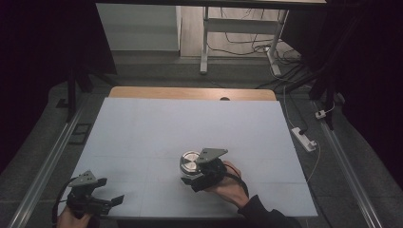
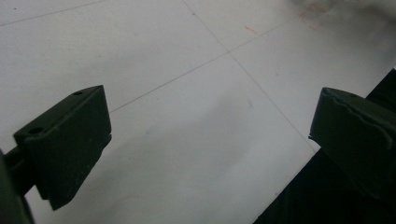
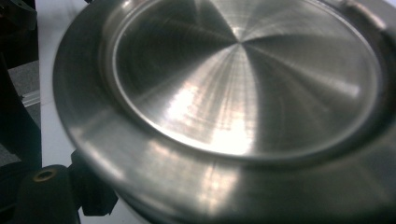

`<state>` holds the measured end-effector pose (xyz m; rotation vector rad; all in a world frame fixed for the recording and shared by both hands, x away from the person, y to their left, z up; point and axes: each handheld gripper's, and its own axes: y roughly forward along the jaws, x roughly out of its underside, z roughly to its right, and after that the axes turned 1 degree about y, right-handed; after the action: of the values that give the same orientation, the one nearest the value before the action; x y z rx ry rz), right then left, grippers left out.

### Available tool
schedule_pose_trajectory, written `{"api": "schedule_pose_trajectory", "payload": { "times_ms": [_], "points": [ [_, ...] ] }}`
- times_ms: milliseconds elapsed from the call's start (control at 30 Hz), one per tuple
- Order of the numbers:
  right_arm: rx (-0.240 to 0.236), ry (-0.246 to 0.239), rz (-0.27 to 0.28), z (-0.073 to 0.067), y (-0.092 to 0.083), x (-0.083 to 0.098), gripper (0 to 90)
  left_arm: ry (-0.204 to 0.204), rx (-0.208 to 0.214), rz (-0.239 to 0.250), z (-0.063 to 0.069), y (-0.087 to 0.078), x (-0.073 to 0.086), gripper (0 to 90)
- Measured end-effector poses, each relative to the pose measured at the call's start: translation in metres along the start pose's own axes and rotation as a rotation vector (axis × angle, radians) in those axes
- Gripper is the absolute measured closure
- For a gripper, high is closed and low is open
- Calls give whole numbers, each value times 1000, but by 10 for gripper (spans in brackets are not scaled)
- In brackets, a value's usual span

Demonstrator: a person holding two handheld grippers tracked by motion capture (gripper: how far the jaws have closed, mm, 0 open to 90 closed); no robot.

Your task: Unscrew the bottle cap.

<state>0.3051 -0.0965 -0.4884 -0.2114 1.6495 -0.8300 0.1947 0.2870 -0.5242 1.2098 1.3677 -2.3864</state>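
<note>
The table [image 1: 190, 123] has a white top with wide bare surface behind and to both sides of the single round steel container [image 1: 189, 163], which sits toward the near half, well clear of the far wooden edge and of both side edges. Nearest to it is the front edge.

The right hand [image 1: 228, 186] comes in from that front edge, just right of the container, sleeve low over the table, with its hand-held gripper [image 1: 192, 178] pointing left into the container's near side. Its jaws are clenched on the steel container; in the right gripper view the brushed metal lid [image 3: 243, 79] looms right above one black jaw.

The left hand-held gripper [image 1: 114, 200] rests far left of the container, at the front left corner, jaws spread apart with nothing between them, only white surface and the table's dark edge.

One container, two hand-held grippers.
</note>
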Motion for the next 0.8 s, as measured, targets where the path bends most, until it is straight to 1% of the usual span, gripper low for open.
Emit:
{"api": "schedule_pose_trajectory", "payload": {
  "times_ms": [133,167,267,367,467,567,667,800],
  "points": [
    [2,2,3,0,0,0,147,-7,39,36,-1,-1,0,0],
    [2,2,3,1,0,0,147,-3,49,46,-1,-1,-1,0],
    [1,2,3,0,0,0,147,12,49,59,1,-2,-3,0],
    [1,0,3,0,0,0,147,38,40,58,4,-1,-6,0],
    [0,-1,5,0,0,-1,146,65,50,55,7,0,-11,0],
    [-1,-2,4,0,0,-1,147,105,59,57,10,3,-15,0],
    [-1,-6,4,0,0,-1,146,125,63,62,13,5,-19,0],
    [-1,-7,5,0,0,-1,146,161,85,106,14,8,-25,0]
  ]
}}
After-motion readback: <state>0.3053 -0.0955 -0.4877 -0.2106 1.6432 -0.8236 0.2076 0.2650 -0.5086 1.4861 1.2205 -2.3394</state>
